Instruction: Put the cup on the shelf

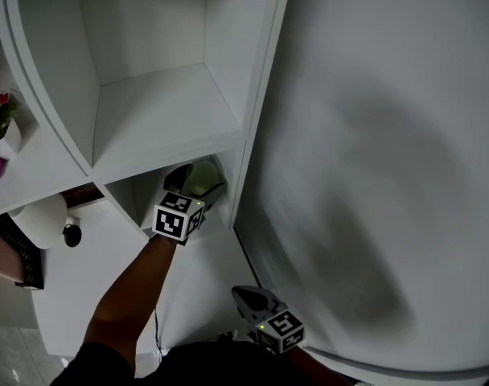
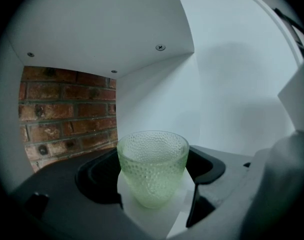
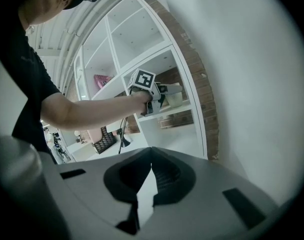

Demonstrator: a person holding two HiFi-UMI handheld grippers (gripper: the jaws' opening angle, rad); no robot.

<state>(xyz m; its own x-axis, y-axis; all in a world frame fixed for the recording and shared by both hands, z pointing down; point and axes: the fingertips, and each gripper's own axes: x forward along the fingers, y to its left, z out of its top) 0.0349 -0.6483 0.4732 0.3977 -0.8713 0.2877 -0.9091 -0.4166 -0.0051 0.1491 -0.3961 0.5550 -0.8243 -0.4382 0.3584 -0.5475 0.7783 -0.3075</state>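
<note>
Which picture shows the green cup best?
The left gripper view: the green cup fills the middle, close up, bumpy glass and all, between the jaws of the left gripper. In the head view that gripper hides most of it; only a pale green bit shows. In the right gripper view it is tiny and far off.

I am looking down on a white shelf (image 1: 160, 107) of open square compartments, set against a white wall (image 1: 373, 175). In its lower compartment a pale green dimpled glass cup (image 2: 152, 166) is upright over the white board; I cannot tell whether it rests there. Brick (image 2: 67, 109) shows behind that compartment. On a board further left stands a white pot of pink flowers (image 1: 5, 131).
</note>
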